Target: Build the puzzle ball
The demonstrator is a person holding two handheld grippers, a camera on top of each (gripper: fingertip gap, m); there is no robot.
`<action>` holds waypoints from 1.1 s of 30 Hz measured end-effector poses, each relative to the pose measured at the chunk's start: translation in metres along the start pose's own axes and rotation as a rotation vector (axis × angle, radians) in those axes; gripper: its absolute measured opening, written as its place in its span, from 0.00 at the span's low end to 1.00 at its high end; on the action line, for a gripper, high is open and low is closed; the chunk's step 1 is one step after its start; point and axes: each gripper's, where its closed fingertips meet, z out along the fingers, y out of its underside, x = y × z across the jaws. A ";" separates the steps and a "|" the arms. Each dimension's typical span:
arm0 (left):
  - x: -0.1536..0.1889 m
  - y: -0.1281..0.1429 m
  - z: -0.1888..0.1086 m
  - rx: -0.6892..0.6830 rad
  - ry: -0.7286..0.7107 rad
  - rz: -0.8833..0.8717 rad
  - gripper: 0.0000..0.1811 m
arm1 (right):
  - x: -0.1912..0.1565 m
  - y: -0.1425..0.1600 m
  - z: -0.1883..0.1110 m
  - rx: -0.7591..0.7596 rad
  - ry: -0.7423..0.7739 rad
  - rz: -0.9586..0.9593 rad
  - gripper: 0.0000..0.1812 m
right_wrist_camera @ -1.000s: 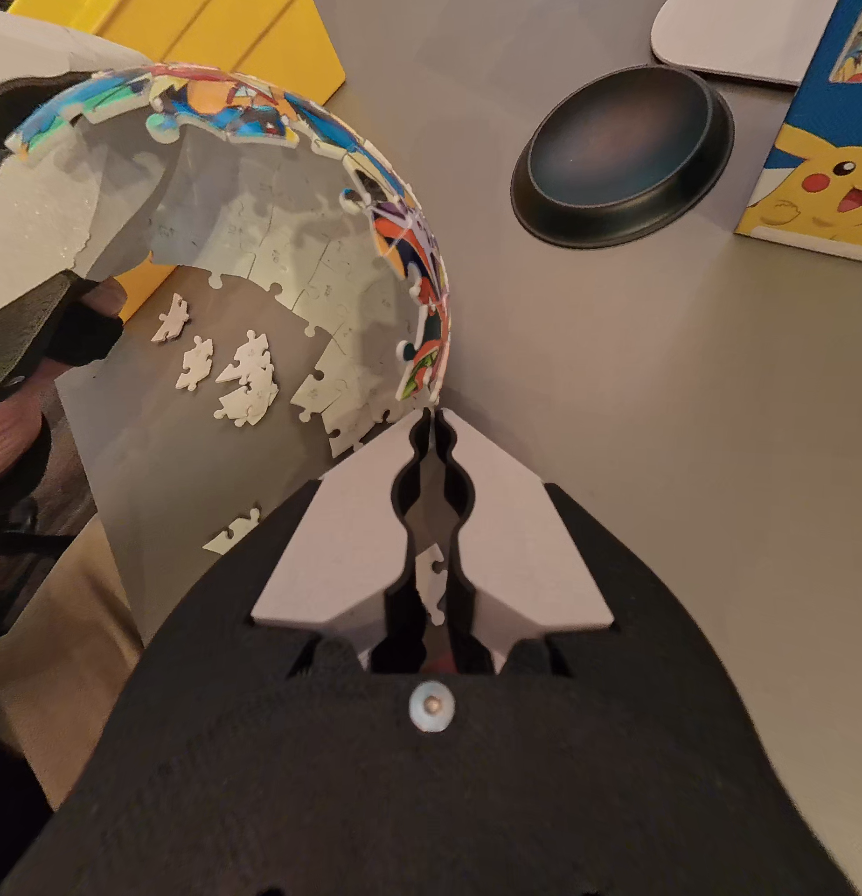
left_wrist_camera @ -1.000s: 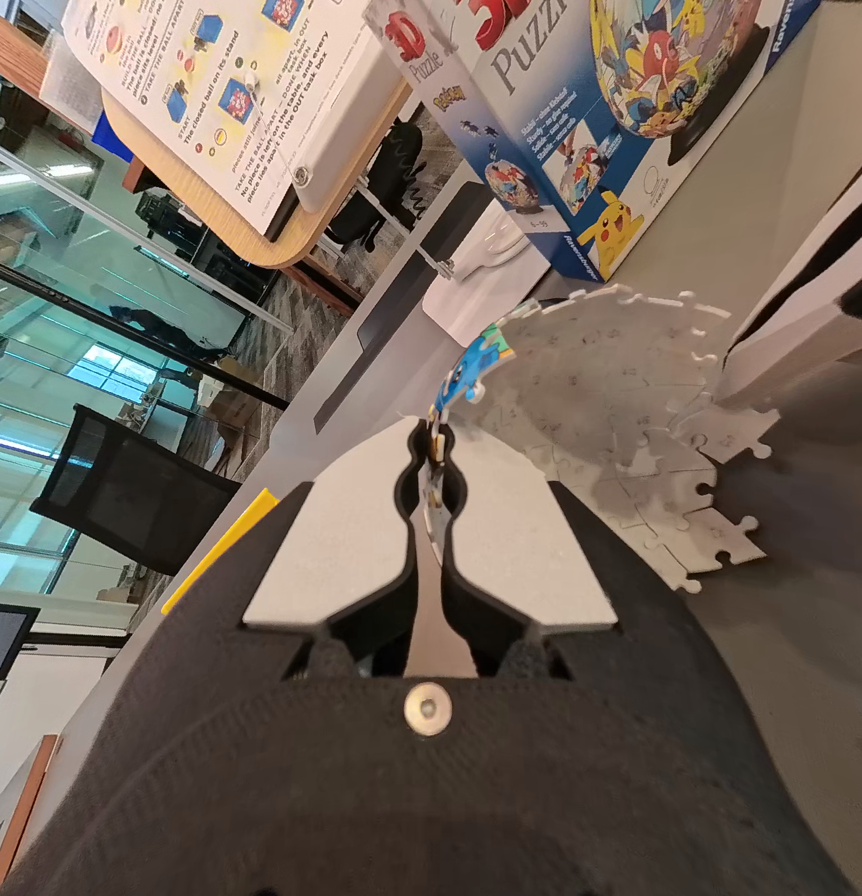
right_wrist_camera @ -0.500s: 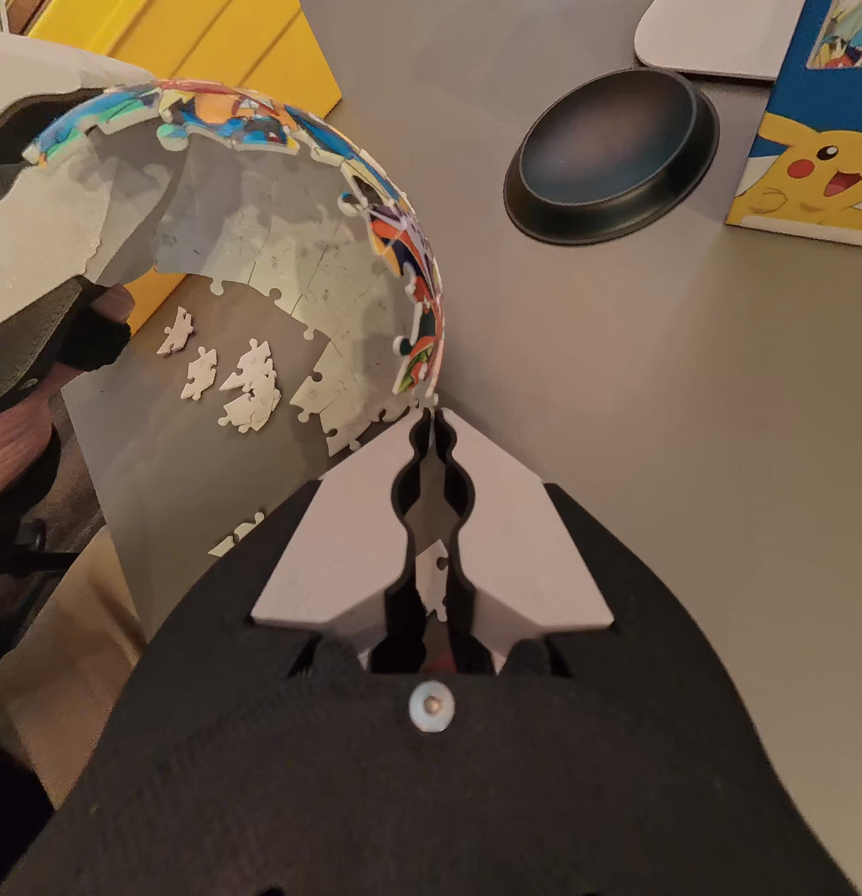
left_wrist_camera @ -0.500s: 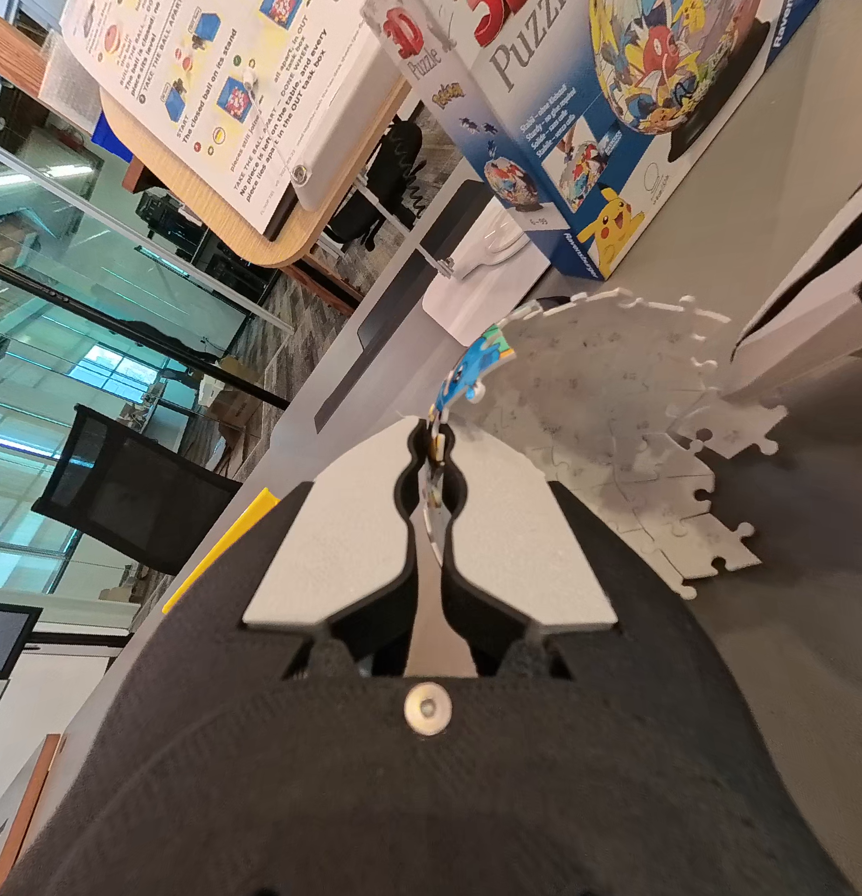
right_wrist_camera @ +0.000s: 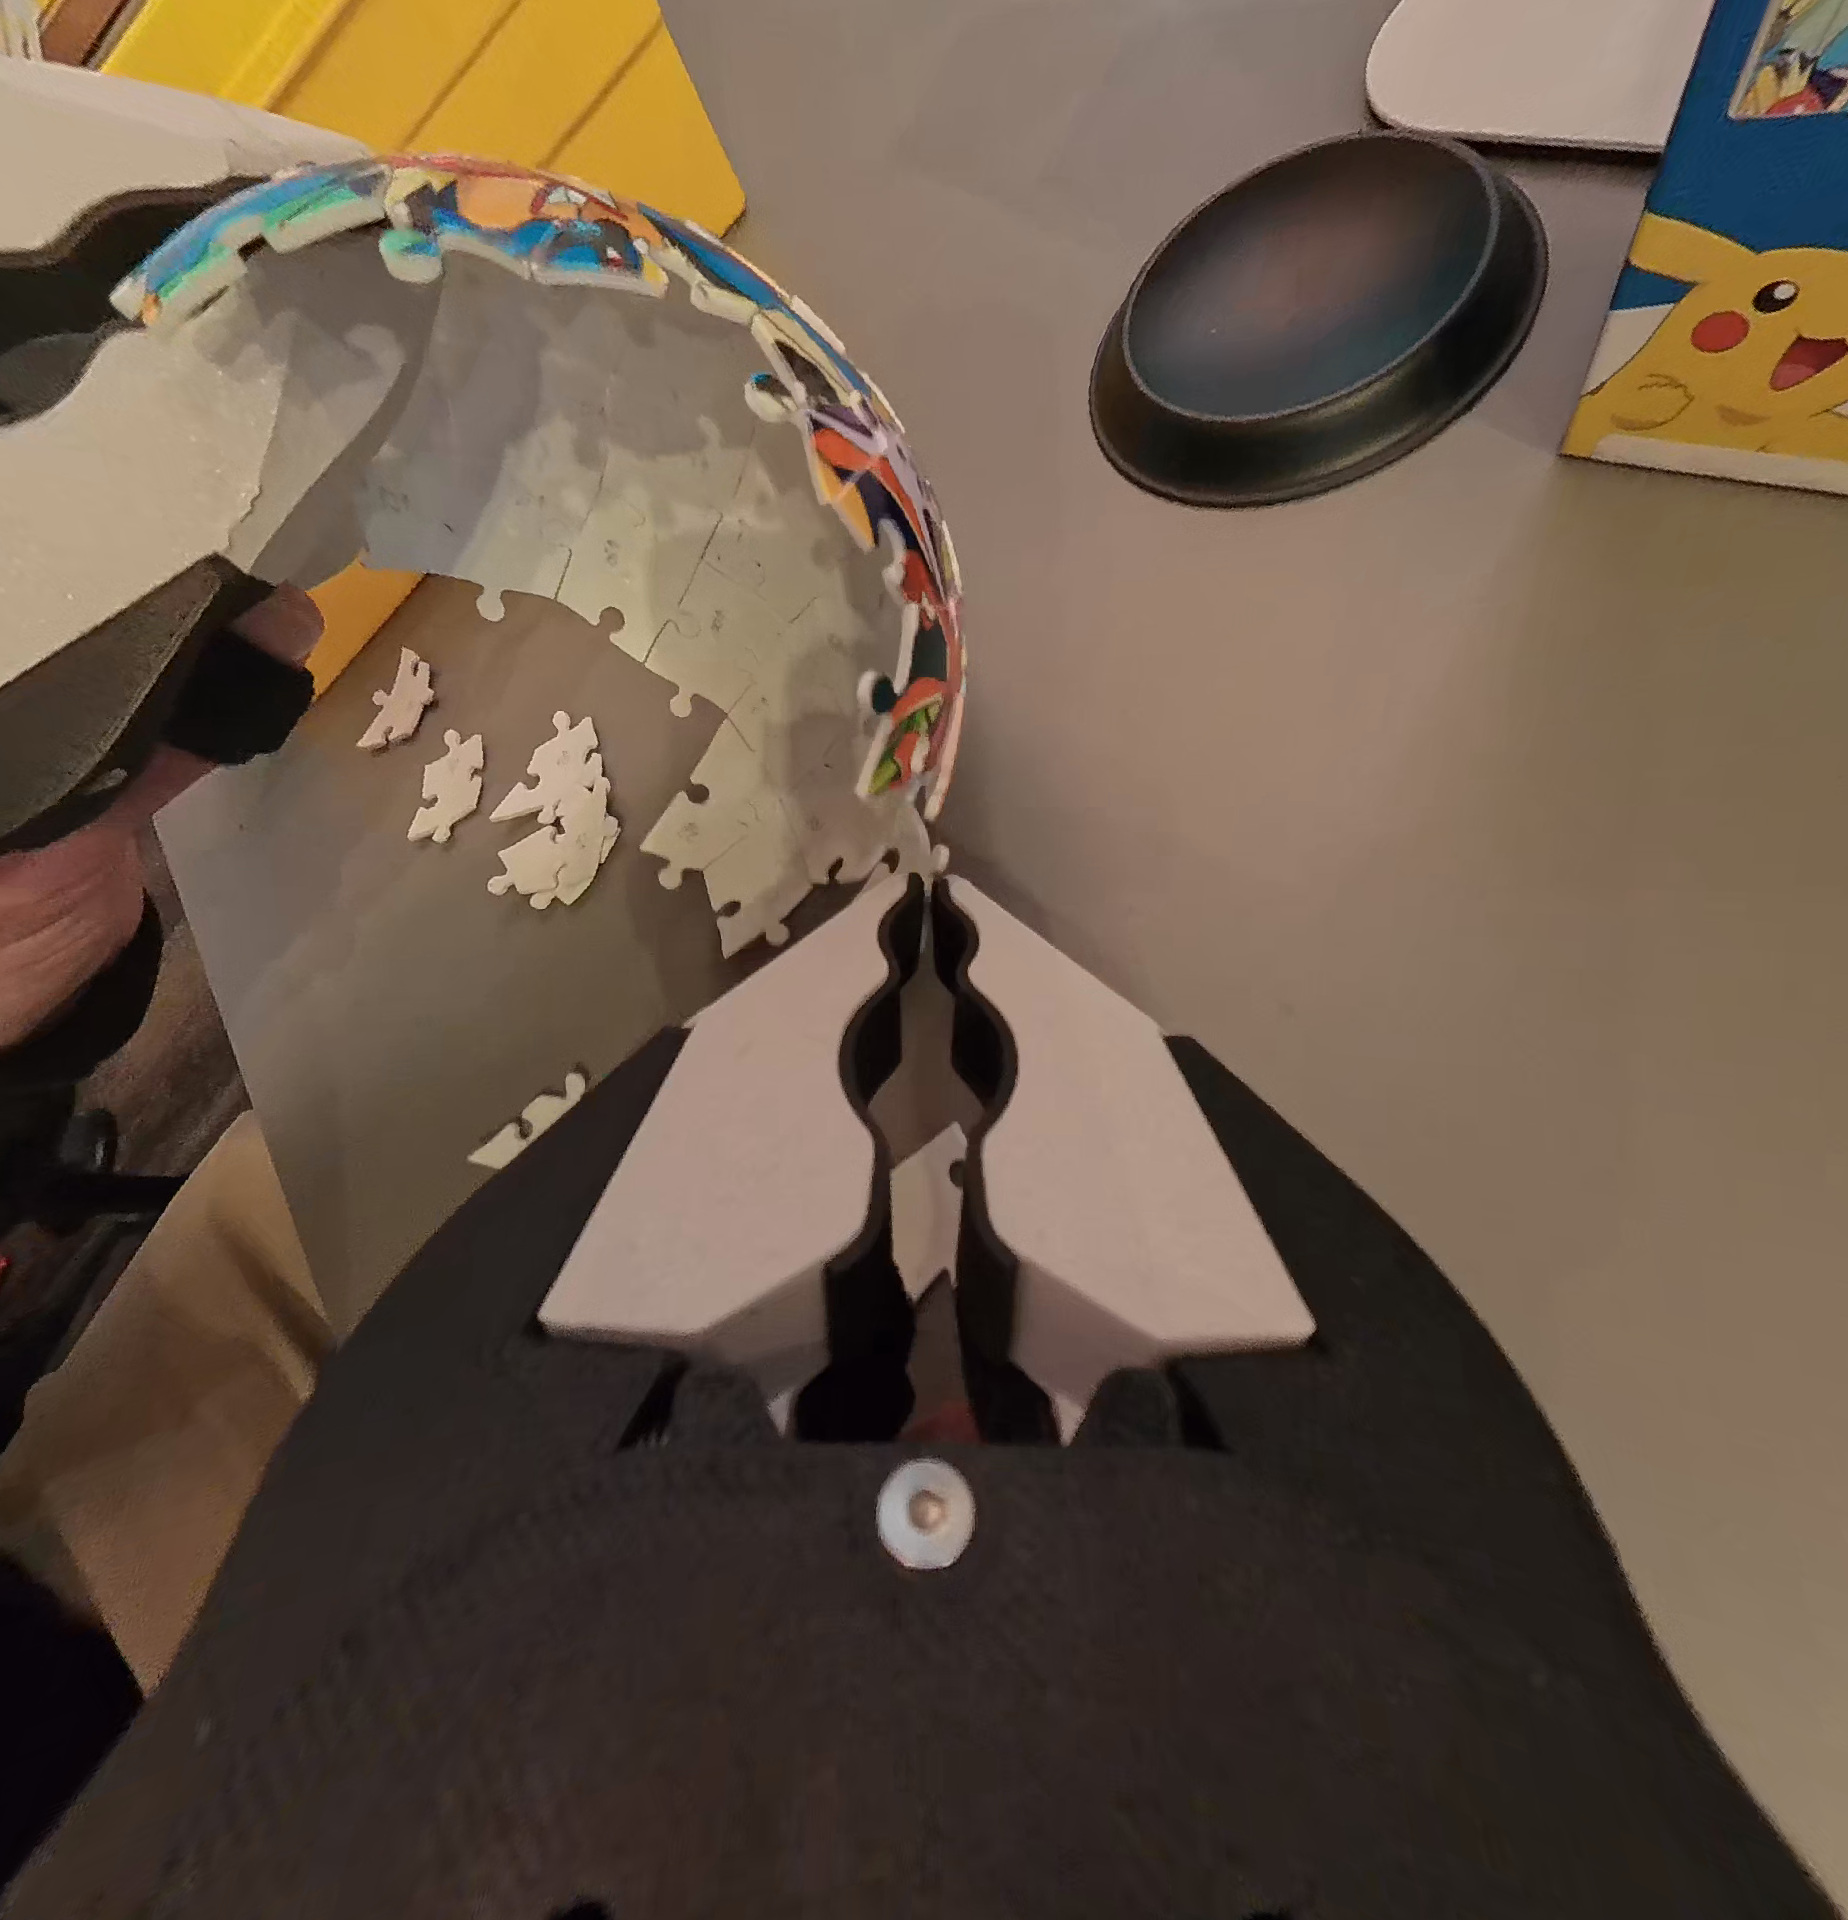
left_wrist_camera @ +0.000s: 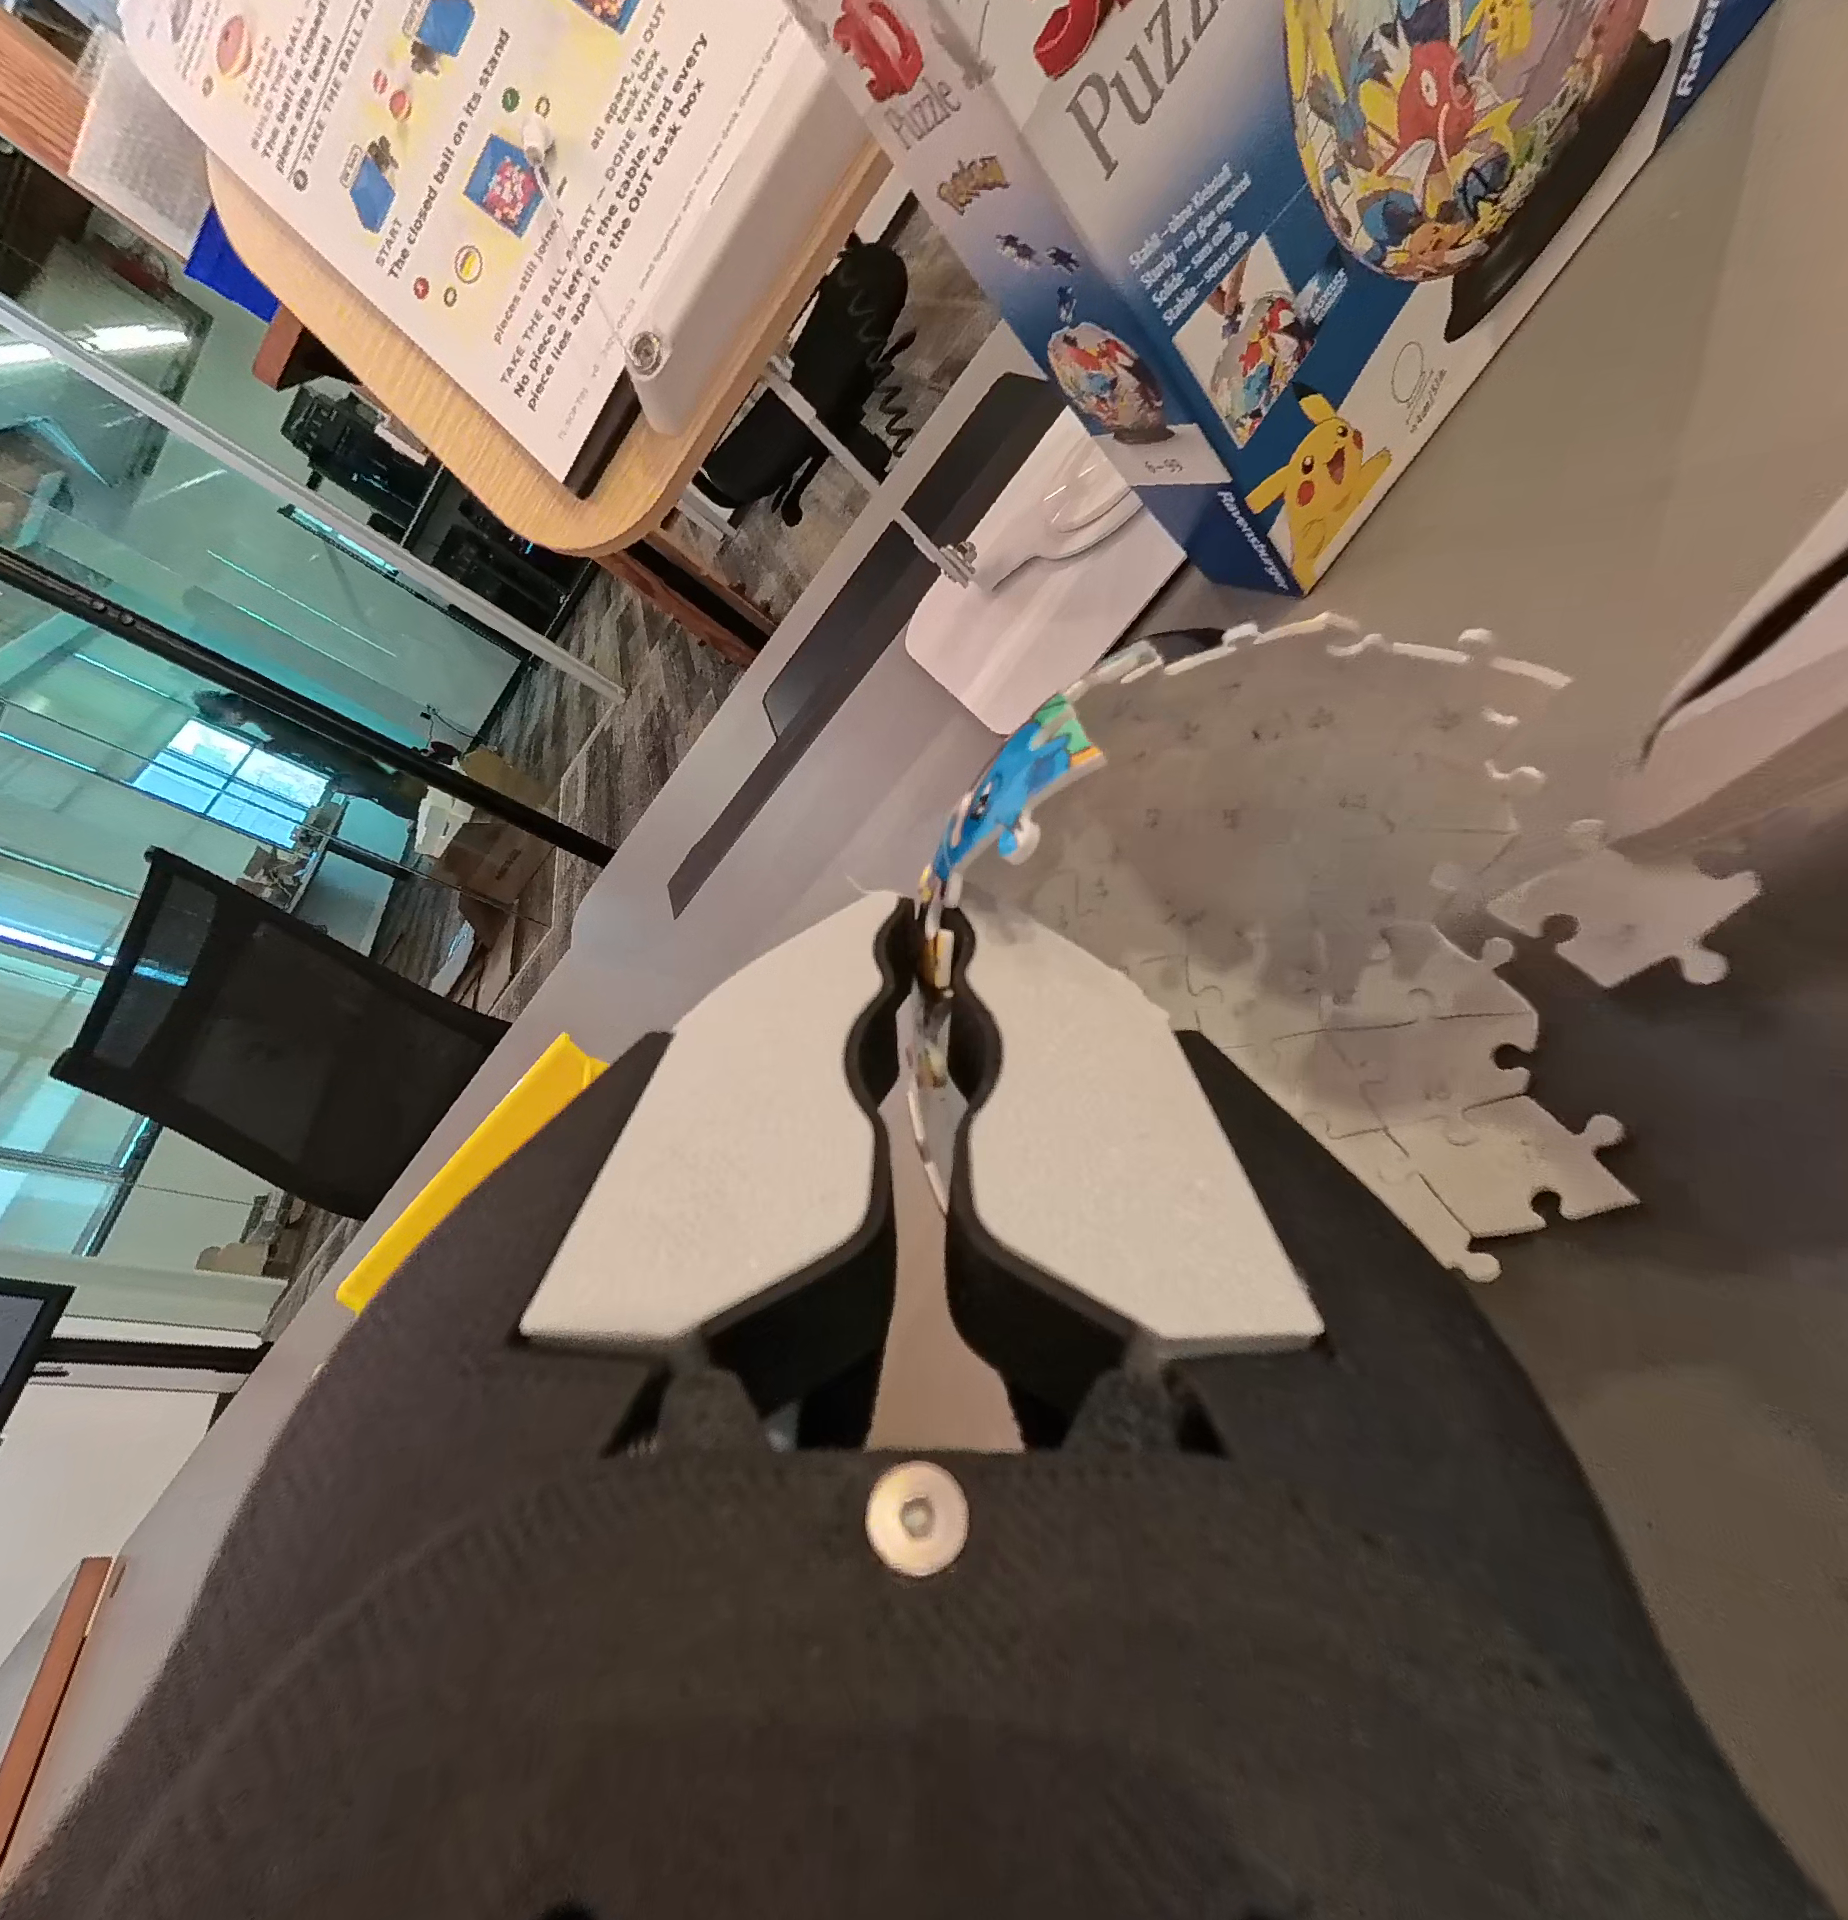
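Your left tool (left_wrist_camera: 935, 935) is clenched on the rim of the half-built puzzle ball (left_wrist_camera: 1304, 883), a curved shell of joined pieces held up off the grey tabletop (left_wrist_camera: 1678, 1455). In the left wrist view the shell's pale inner face spreads to the right of your fingertips, with a strip of its blue printed outside showing just above them. Your right tool (right_wrist_camera: 925, 888) grips the same shell at its opposite edge: its jaws are pinched together on the jagged lower rim, and a white puzzle piece (right_wrist_camera: 925, 1205) shows in the slot between its fingers, farther back. In the right wrist view the shell arches up and to the left, colourful outside facing away, and your left tool (right_wrist_camera: 68, 499) holds its far left edge, with your hand (right_wrist_camera: 58, 914) below it.

Loose white puzzle pieces (right_wrist_camera: 546, 810) lie face down on the tabletop under the shell, near its left side. The black round stand (right_wrist_camera: 1315, 322) sits far right, well apart from the shell. The blue puzzle box (right_wrist_camera: 1751, 312) stands just right of the stand, and a yellow bin (right_wrist_camera: 463, 94) is at the far left.
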 end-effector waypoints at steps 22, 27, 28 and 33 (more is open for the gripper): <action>-0.009 0.009 0.002 -0.015 -0.004 -0.039 0.02 | 0.007 0.022 -0.001 -0.274 0.011 -0.457 0.08; -0.013 0.011 0.003 -0.019 -0.009 -0.046 0.02 | 0.001 0.034 0.002 -0.346 -0.024 -0.421 0.05; -0.013 0.012 0.003 -0.020 -0.010 -0.049 0.02 | 0.000 0.036 0.000 -0.354 -0.027 -0.409 0.05; -0.015 0.013 0.004 -0.024 -0.009 -0.056 0.02 | -0.013 0.043 -0.008 -0.362 -0.087 -0.347 0.05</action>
